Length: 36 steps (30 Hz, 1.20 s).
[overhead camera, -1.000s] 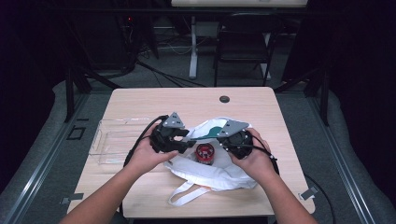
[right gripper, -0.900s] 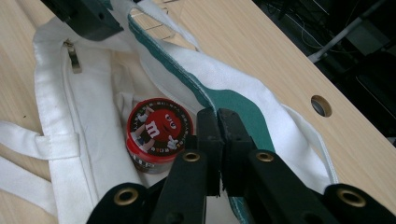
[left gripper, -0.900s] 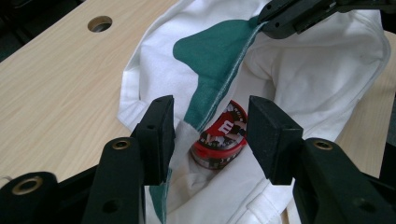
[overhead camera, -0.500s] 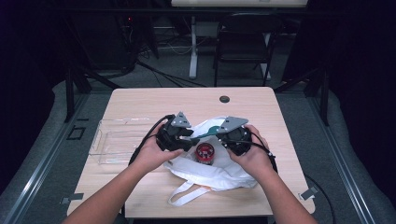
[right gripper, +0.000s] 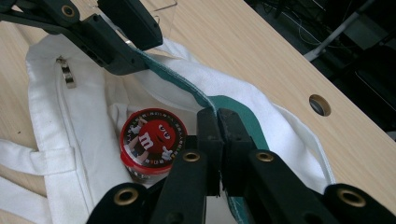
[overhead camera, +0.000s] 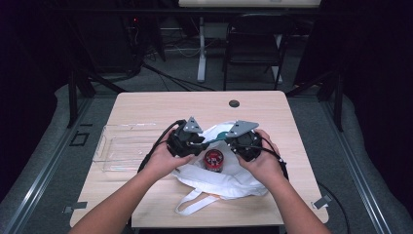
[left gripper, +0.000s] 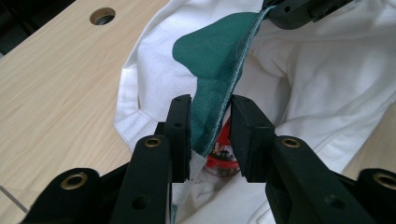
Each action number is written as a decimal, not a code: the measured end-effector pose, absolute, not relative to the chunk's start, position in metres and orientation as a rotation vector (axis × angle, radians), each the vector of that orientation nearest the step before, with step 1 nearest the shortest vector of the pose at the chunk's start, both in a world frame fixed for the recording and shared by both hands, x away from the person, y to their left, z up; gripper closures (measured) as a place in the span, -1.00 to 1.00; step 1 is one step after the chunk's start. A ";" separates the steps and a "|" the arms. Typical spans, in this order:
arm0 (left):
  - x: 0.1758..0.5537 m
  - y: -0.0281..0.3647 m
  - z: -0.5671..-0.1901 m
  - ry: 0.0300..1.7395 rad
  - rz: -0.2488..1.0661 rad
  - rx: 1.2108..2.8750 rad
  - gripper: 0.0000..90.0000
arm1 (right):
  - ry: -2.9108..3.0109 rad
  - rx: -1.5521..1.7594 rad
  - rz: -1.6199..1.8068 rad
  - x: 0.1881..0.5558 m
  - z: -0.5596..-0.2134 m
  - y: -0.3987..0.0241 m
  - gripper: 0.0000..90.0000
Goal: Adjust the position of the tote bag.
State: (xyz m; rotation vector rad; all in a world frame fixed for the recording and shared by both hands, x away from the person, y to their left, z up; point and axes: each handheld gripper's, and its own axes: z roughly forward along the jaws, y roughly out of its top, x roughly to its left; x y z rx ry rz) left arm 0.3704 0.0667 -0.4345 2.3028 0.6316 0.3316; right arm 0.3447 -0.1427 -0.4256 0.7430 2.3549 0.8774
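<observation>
Dark room w/ a chair (overhead camera: 253, 44) and cables behind; light wood table (overhead camera: 160, 105) up front, a round hole (overhead camera: 234, 103) near its far edge. All places below are given relative to the bag.

White cloth bag (overhead camera: 229, 178) lies mid-table, mouth facing up, handles trailing toward the person. Green rim (left gripper: 212, 56) runs along the far side of the opening. Inside the bag, near the mouth, sits a red tin (right gripper: 153, 135) w/ a cartoon candy figure on its lid (upright, lid up). A zipper pull (right gripper: 66, 72) shows on the inner lining.

Left gripper (overhead camera: 187, 141) is at the bag's left edge. Its jaws have just been closing w/ the green rim between them; in the left gripper view the cloth hangs in the gap, touching the left pad, while the right pad stands a little clear of it, so not yet clamped.

Right gripper (overhead camera: 243, 139) is at the bag's right-far edge, jaws pressed together on the same green rim; in the right gripper view the cloth disappears between the two pads w/ no gap.

Clear tray (overhead camera: 122, 146) rests left of the bag, just beyond the left hand (overhead camera: 163, 161). Right hand (overhead camera: 263, 163) rests over the bag's right side.
</observation>
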 end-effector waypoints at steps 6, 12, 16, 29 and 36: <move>0.370 0.064 -0.434 0.637 0.368 2.302 0.69 | 2.350 0.762 0.885 0.346 -0.426 -0.142 0.97; 0.369 0.061 -0.432 0.640 0.394 2.304 0.81 | 2.344 0.780 0.893 0.347 -0.426 -0.141 0.97; 0.370 0.059 -0.431 0.641 0.409 2.303 0.88 | 2.333 0.803 0.907 0.348 -0.427 -0.141 0.97; 0.374 0.056 -0.430 0.669 0.434 2.306 0.95 | 2.322 0.834 0.916 0.348 -0.428 -0.140 0.97; 0.379 0.053 -0.429 0.689 0.450 2.299 0.96 | 2.319 0.843 0.930 0.348 -0.429 -0.139 0.97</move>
